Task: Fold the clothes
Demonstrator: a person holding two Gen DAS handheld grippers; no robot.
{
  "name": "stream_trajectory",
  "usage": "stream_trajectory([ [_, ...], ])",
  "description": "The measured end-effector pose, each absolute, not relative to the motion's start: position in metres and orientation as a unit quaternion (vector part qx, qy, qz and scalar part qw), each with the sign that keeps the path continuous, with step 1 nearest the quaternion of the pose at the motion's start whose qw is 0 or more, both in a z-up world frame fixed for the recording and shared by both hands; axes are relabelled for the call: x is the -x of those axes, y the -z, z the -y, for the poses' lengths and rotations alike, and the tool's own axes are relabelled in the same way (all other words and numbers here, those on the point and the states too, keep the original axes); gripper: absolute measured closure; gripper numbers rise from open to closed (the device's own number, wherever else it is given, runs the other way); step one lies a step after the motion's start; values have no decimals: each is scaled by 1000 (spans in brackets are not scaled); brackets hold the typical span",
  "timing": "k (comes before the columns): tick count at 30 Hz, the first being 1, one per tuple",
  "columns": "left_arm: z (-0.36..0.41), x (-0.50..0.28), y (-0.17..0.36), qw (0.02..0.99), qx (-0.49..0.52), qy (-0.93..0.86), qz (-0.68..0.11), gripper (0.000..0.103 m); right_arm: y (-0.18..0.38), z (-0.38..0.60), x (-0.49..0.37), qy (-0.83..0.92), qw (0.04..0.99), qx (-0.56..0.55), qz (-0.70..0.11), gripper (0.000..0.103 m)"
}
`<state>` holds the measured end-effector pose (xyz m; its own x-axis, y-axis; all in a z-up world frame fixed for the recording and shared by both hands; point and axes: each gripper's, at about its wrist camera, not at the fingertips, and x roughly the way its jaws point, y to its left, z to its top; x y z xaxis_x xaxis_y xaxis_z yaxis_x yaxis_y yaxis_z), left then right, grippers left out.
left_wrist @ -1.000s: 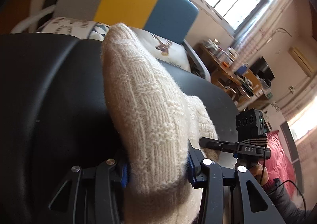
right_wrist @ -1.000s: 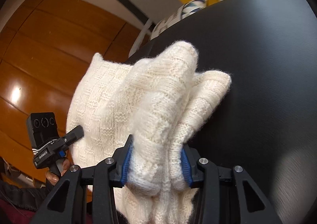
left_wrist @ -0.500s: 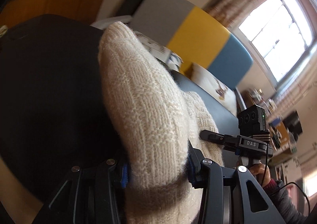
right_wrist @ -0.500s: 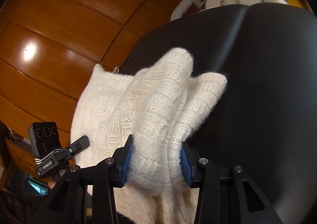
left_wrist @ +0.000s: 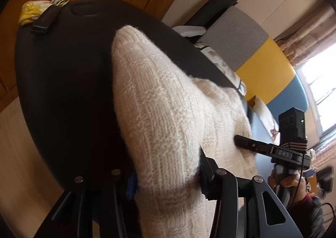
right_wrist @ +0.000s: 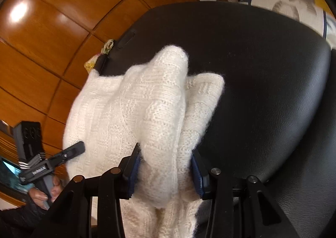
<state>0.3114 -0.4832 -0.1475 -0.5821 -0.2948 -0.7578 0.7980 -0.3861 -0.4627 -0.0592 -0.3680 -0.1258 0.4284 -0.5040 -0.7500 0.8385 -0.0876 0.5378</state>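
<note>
A: Status on the claws?

B: My left gripper (left_wrist: 166,185) is clamped on a bunch of the cream knit sweater (left_wrist: 159,116), jaws easing apart slightly, fabric still pinched. My right gripper (right_wrist: 163,172) is closed on another fold of it.

A: Where's the garment?

B: Held between both, hanging over the black padded surface (right_wrist: 262,69).

A: Surface and room?

B: Black leather-look top, small dark block (left_wrist: 46,19) and a yellow-green cloth (left_wrist: 31,12) at its far edge. Wood floor (right_wrist: 52,17) beyond, grey-yellow-blue panel (left_wrist: 260,53), bright window (left_wrist: 321,90).
</note>
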Motion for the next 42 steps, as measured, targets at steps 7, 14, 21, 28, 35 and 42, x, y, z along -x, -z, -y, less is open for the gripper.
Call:
stream_trajectory([
  [7, 484, -314, 144, 377, -308, 769, -413, 43, 110, 361, 21, 546, 654, -489, -187, 54],
  [14, 454, -308, 128, 413, -300, 763, -397, 41, 60, 380, -18, 588, 675, -385, -222, 54],
  [21, 456, -302, 95, 444, -266, 785, -340, 37, 61, 401, -63, 558, 699, -354, -276, 54],
  [28, 480, -286, 105, 440, -289, 776, -346, 37, 92, 426, -59, 539, 678, -398, -303, 55],
  [35, 494, -285, 134, 432, -323, 751, -381, 33, 120, 432, -35, 519, 681, -436, -276, 57],
  [42, 502, -297, 117, 430, -287, 767, -380, 33, 89, 438, -41, 513, 708, -409, -261, 57],
])
